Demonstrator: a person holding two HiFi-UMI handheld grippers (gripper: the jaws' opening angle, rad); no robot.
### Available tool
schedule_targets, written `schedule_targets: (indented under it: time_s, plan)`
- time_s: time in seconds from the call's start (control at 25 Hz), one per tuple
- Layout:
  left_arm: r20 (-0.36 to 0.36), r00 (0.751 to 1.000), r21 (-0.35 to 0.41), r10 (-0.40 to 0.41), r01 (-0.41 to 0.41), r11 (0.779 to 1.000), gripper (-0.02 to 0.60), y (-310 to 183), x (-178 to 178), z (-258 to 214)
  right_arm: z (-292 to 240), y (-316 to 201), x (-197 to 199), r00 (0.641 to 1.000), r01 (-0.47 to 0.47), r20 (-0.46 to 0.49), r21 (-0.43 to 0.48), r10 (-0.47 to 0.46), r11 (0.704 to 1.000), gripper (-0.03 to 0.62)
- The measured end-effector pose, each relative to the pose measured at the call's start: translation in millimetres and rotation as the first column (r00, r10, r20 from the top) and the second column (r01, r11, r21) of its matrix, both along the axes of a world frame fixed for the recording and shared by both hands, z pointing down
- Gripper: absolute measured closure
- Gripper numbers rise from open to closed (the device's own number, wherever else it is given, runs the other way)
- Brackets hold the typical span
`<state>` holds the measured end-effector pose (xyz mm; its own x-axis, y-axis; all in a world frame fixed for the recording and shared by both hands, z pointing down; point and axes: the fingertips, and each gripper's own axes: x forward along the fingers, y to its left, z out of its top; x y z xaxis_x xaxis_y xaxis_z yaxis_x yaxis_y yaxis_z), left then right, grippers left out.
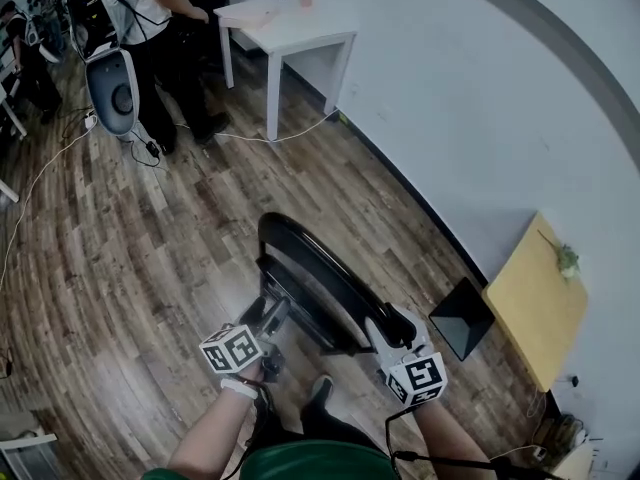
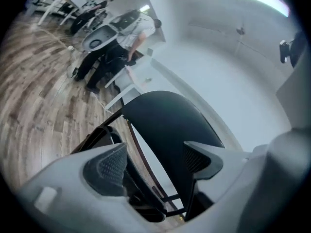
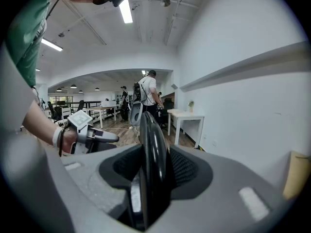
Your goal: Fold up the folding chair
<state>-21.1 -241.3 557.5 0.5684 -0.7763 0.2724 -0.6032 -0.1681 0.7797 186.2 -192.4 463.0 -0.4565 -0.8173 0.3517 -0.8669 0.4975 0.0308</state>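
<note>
folding chair point(image 1: 318, 278): sitting between right gripper point(image 1: 392, 320) jaws
left gripper point(image 1: 270, 316): hanging just left of it
table point(image 1: 300, 30): standing well ahead

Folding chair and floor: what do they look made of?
Folding chair: glossy black, likely plastic shell on thin dark tubes, probably metal; highlights streak its rim. Floor: matte planks with grain and seams; wood or laminate, cannot tell.

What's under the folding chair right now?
Beneath the folding chair, wooden floor and the person's dark shoe show. Where its legs meet the floor is hidden by its own seat and frame.
</note>
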Motion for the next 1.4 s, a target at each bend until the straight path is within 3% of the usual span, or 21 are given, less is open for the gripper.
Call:
schedule_targets:
  time_s: [0.2, 0.4, 0.48, 0.68, 1.04, 1.4]
  plan:
    - [0.169, 0.974, 0.15, 0.153, -0.179, 0.972, 0.253, 35, 11, -62, 3, 1, 2, 1.0, 0.021, -0.01, -0.022, -0.021, 1.0, 0.421]
    - [0.32, 0.923, 0.234, 0.214, -0.296, 0.926, 0.352, 62, 24, -108, 3, 4, 1, 0.998, 0.051, -0.033, -0.037, -0.052, 0.998, 0.427]
    - [0.358, 0.906, 0.262, 0.225, -0.328, 0.908, 0.36, 72, 28, -124, 2, 6, -1, 0.998, 0.058, -0.027, -0.043, -0.059, 0.997, 0.428]
    - [0.404, 0.888, 0.297, 0.22, -0.354, 0.887, 0.364, 94, 32, -148, 2, 7, -5, 0.996, 0.08, -0.022, -0.046, -0.081, 0.996, 0.428]
    - [0.458, 0.865, 0.276, 0.206, -0.358, 0.892, 0.371, 103, 29, -153, 3, 4, 6, 0.996, 0.079, -0.033, -0.058, -0.081, 0.995, 0.433]
    - [0.508, 0.842, 0.311, 0.181, -0.376, 0.873, 0.373, 94, 31, -158, 3, -4, 8, 0.996, 0.081, -0.03, -0.063, -0.083, 0.995, 0.43]
